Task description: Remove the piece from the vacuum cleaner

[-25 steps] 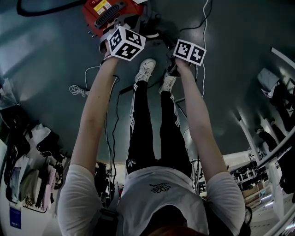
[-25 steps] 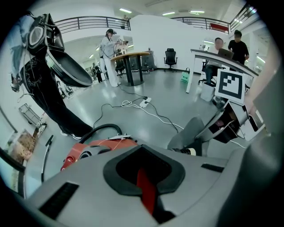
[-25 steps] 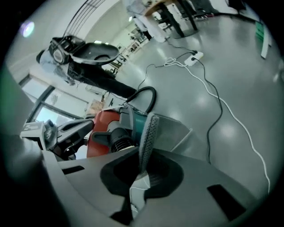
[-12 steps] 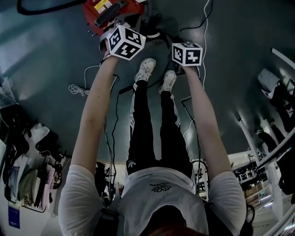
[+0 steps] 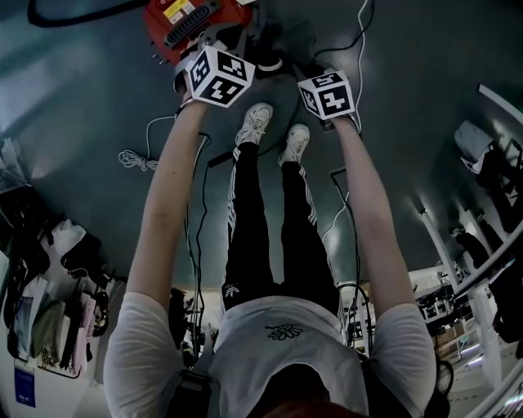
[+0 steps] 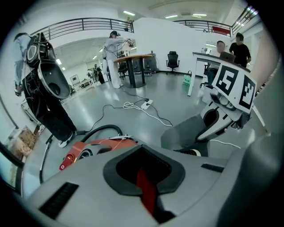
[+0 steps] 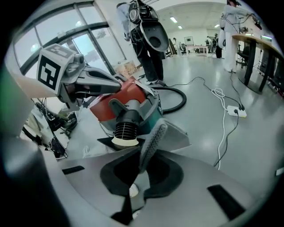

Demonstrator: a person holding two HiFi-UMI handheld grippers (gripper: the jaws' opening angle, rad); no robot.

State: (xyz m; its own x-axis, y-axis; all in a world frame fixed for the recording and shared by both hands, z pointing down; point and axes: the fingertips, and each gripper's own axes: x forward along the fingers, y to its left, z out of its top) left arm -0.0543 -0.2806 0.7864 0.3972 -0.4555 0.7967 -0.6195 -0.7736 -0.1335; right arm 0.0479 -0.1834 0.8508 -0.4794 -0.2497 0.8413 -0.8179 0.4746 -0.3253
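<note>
The red vacuum cleaner point(image 5: 192, 24) lies on the floor at the top left of the head view. My left gripper point(image 5: 200, 53) reaches onto it, and its jaws are shut on a red edge point(image 6: 146, 190) of the body. A black ribbed cylinder point(image 7: 125, 124) sticks out of the vacuum's housing point(image 7: 120, 99). My right gripper point(image 7: 133, 186) is shut on a thin grey mesh-faced piece point(image 7: 153, 137), held on edge just in front of that cylinder. The left gripper view shows the same grey piece point(image 6: 184, 133) in the right gripper point(image 6: 217, 122).
A black hose point(image 7: 177, 95) curls behind the vacuum. White cables and a power strip point(image 7: 233, 111) lie on the grey floor to the right. The person's white shoes point(image 5: 257, 122) are just below the grippers. Someone in dark trousers point(image 7: 151, 62) stands beyond the vacuum; desks stand farther back.
The right gripper has rolled about its own axis, so its marker cube shows different faces, and has shifted slightly left. The left gripper and the vacuum have stayed put.
</note>
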